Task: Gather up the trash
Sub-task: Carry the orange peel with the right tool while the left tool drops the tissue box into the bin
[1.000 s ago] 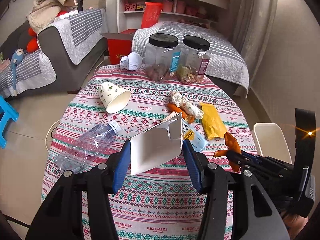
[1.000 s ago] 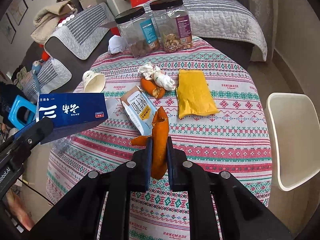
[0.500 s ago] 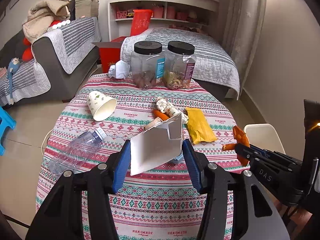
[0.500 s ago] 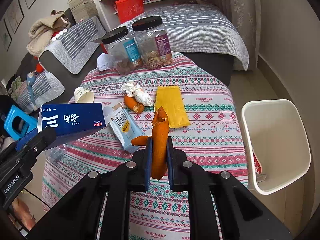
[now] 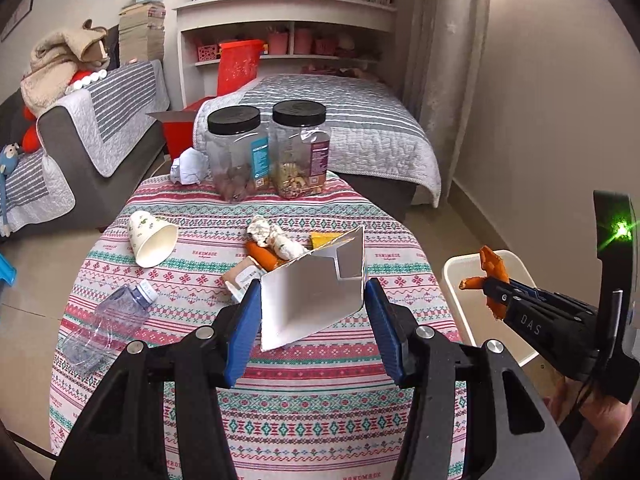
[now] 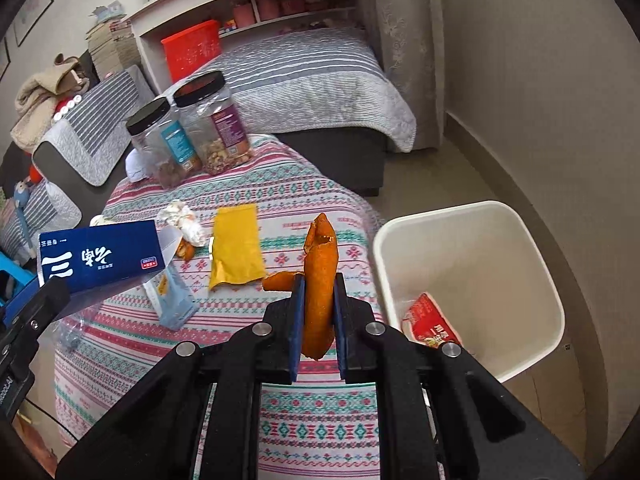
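Observation:
My left gripper [image 5: 312, 300] is shut on an open cardboard box [image 5: 316, 296], white inside and blue outside [image 6: 100, 256], held above the round table [image 5: 280, 400]. My right gripper [image 6: 318, 312] is shut on an orange peel [image 6: 320, 280], held near the table's right edge; in the left wrist view the peel [image 5: 494, 276] is over the rim of the white trash bin [image 5: 456, 280]. The bin [image 6: 520, 240] stands on the floor right of the table and holds a red wrapper [image 6: 432, 324]. On the table lie a paper cup [image 5: 152, 238], a clear plastic bottle [image 5: 104, 328], crumpled tissue [image 5: 272, 236], a yellow packet [image 6: 236, 248] and a light-blue packet [image 6: 172, 300].
Two black-lidded jars [image 5: 268, 152] and a crumpled paper [image 5: 188, 166] stand at the table's far edge. A bed [image 5: 340, 120] lies behind, a sofa [image 5: 80, 128] to the left, the wall to the right.
Both grippers have pulled back and risen from the table. My right gripper has carried the peel rightwards to the bin, which is now in fuller view. The box stays gripped.

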Action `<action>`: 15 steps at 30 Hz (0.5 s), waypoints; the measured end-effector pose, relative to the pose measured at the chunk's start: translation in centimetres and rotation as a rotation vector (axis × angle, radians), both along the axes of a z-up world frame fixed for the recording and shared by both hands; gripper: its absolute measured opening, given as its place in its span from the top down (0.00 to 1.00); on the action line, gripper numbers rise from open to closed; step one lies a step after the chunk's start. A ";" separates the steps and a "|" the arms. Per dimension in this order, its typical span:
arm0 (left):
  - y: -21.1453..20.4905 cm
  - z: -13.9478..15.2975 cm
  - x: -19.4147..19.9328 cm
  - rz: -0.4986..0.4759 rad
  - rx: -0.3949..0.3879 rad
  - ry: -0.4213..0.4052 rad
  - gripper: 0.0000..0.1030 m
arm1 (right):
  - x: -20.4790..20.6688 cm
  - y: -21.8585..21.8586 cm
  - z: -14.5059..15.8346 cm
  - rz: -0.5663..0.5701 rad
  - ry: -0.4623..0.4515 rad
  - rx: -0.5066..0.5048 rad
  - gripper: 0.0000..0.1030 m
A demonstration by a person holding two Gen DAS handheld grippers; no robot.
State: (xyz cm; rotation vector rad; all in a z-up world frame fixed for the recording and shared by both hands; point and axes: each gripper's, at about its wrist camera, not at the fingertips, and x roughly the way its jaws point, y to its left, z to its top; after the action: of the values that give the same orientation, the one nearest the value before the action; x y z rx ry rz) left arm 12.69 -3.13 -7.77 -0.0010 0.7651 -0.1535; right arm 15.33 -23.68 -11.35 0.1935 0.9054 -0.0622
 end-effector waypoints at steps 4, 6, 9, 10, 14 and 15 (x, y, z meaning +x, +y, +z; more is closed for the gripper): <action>-2.6 -0.1 0.1 -0.039 -0.012 -0.007 0.50 | 0.0 -3.3 -0.5 -0.071 0.007 -0.038 0.88; -4.1 -0.2 0.1 -0.062 -0.012 -0.013 0.50 | -0.1 -4.7 -0.8 -0.101 0.016 -0.050 0.88; -6.4 -0.5 0.2 -0.094 -0.016 -0.011 0.50 | -0.6 -7.0 -1.2 -0.143 0.026 -0.069 0.87; -7.2 -0.7 0.2 -0.105 -0.020 -0.010 0.50 | -0.7 -7.7 -1.2 -0.154 0.026 -0.074 0.87; -10.3 -1.0 0.1 -0.146 -0.035 -0.009 0.50 | -1.5 -10.4 -1.3 -0.190 0.026 -0.089 0.86; -11.1 -1.0 0.1 -0.158 -0.039 -0.010 0.50 | -1.7 -10.9 -1.3 -0.196 0.027 -0.090 0.83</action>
State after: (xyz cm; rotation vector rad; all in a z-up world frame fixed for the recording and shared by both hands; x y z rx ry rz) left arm 12.83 -14.27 -8.80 0.0229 0.7517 -0.3181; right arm 13.67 -34.60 -12.62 0.1976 0.9068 -0.2875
